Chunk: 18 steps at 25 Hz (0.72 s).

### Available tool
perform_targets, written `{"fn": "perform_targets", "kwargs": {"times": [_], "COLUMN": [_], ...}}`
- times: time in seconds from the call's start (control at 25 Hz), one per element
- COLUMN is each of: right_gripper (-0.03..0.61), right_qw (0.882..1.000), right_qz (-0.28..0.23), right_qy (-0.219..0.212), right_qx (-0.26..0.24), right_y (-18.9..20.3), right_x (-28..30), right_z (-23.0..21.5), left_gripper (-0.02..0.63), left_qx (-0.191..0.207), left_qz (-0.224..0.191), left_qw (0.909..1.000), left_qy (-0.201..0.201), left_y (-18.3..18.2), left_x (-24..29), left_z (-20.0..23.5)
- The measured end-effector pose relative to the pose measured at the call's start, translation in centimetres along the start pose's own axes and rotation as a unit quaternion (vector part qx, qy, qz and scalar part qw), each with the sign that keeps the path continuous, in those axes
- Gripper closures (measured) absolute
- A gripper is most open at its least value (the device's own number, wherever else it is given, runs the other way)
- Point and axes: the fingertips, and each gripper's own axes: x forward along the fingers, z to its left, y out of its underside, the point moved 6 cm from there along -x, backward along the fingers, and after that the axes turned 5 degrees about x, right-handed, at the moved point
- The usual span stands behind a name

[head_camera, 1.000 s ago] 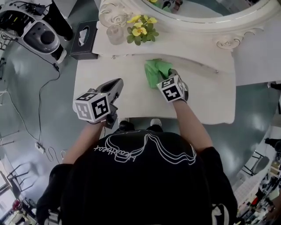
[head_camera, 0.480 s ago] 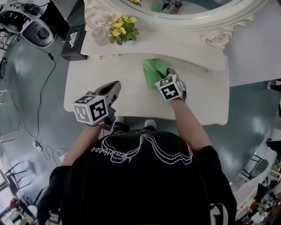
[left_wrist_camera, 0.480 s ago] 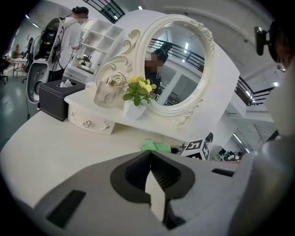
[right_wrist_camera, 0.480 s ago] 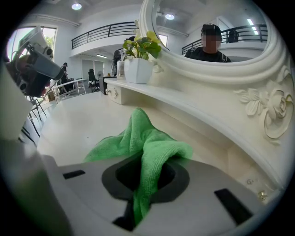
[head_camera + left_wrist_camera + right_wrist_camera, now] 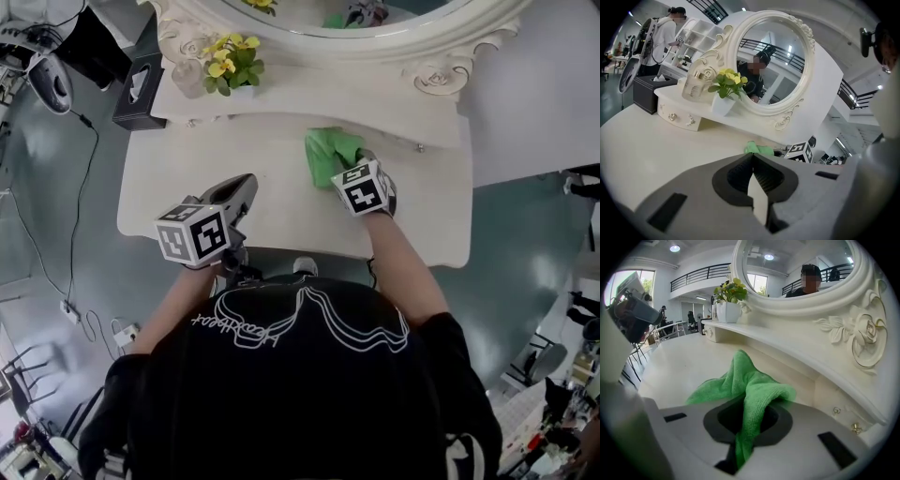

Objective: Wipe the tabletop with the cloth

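Note:
A green cloth point(image 5: 330, 153) lies bunched on the cream tabletop point(image 5: 187, 187) near the raised back shelf, right of centre. My right gripper point(image 5: 354, 167) is shut on the green cloth point(image 5: 749, 387), a fold of which runs down between its jaws. The rest of the cloth rests on the table ahead of the jaws. My left gripper point(image 5: 242, 189) hovers over the table's front left part, shut with nothing in it. From the left gripper point(image 5: 753, 165) view the cloth point(image 5: 758, 149) shows small, beside the right gripper's marker cube point(image 5: 800, 152).
A back shelf point(image 5: 309, 101) carries a pot of yellow flowers point(image 5: 228, 64) and a glass jar point(image 5: 187, 81), under an oval mirror frame point(image 5: 412, 47). A black tissue box point(image 5: 139, 84) sits at the shelf's left end. Cables point(image 5: 80, 234) trail on the floor at left.
The view has drifted, so the table sits further left in frame. Both grippers keep their places over the table, and the cloth stays held by the right one.

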Motion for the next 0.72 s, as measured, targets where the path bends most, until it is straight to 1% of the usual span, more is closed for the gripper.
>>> {"fn": "perform_targets", "kwargs": {"times": [0.44, 0.72], "right_gripper": [0.552, 0.552], "right_qw": [1.000, 0.999], "right_qz": [-0.002, 0.001], "right_qy": [0.013, 0.030], "right_qx": [0.008, 0.016], "right_y": [2.6, 4.5], "right_x": [-1.9, -3.4], "right_z": [-3.4, -5.4], "left_gripper": [0.609, 0.609], "left_qx": [0.004, 0.007], "left_qz": [-0.001, 0.004], "left_qw": [1.0000, 0.9999], "left_qy": [0.006, 0.012], "left_y": [1.1, 1.6], "left_x": [2.4, 3.3], "left_z": [-2.9, -4.0]}}
